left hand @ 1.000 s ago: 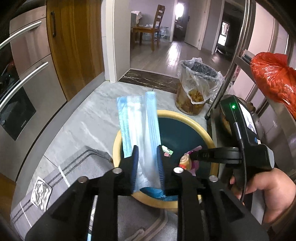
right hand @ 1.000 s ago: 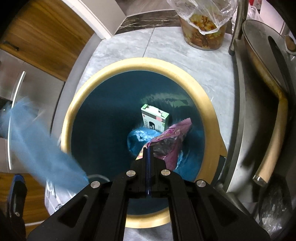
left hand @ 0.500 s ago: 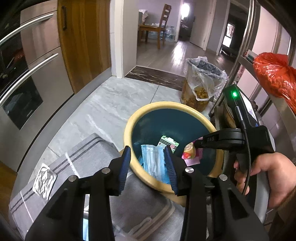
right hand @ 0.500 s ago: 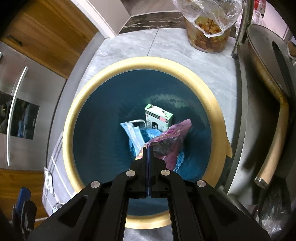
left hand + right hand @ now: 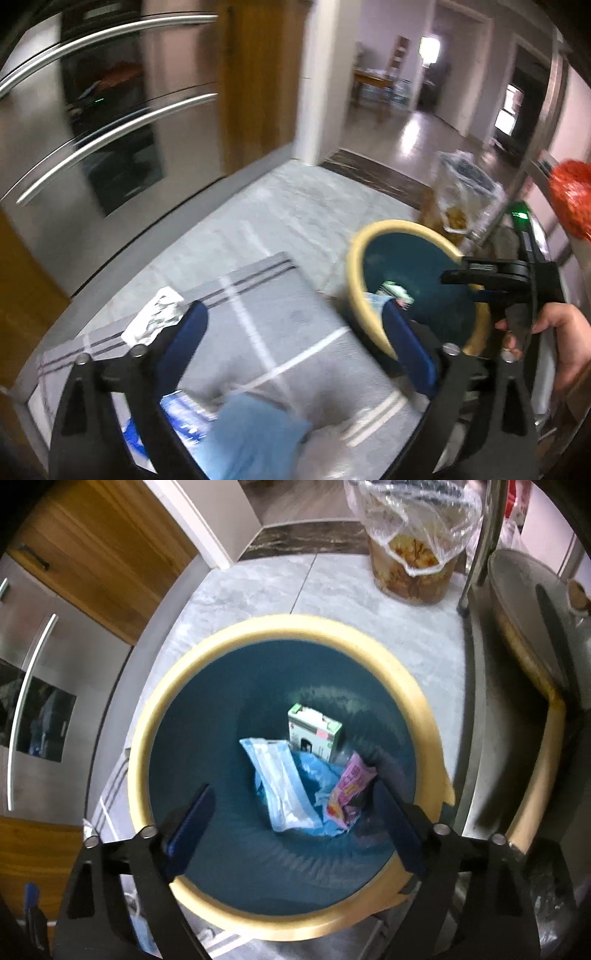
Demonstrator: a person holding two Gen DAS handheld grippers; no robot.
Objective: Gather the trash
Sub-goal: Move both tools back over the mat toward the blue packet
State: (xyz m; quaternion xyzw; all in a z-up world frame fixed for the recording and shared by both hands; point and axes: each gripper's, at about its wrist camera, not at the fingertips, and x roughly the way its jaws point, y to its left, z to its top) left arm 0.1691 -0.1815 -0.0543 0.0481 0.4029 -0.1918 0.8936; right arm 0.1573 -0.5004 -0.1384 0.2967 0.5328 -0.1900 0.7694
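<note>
Left wrist view, pretty blurry: the left gripper [image 5: 295, 332] has just been opening and its jaws now stand wide apart with nothing between them, over a grey striped mat [image 5: 258, 314] on the floor. A crumpled foil wrapper [image 5: 155, 319] lies on the mat by the left finger, and a light blue face mask [image 5: 255, 432] sits low in frame. The trash bin [image 5: 356, 266] is off to the right, with the right gripper [image 5: 469, 284] over it in a hand [image 5: 565, 343].

Right wrist view: the right gripper [image 5: 295, 823] has just been opening too, jaws spread and empty, straight above the bin [image 5: 147, 738]. Inside lie a face mask [image 5: 280, 779], a pink wrapper [image 5: 351, 790] and a small green-and-white box [image 5: 314, 734].
</note>
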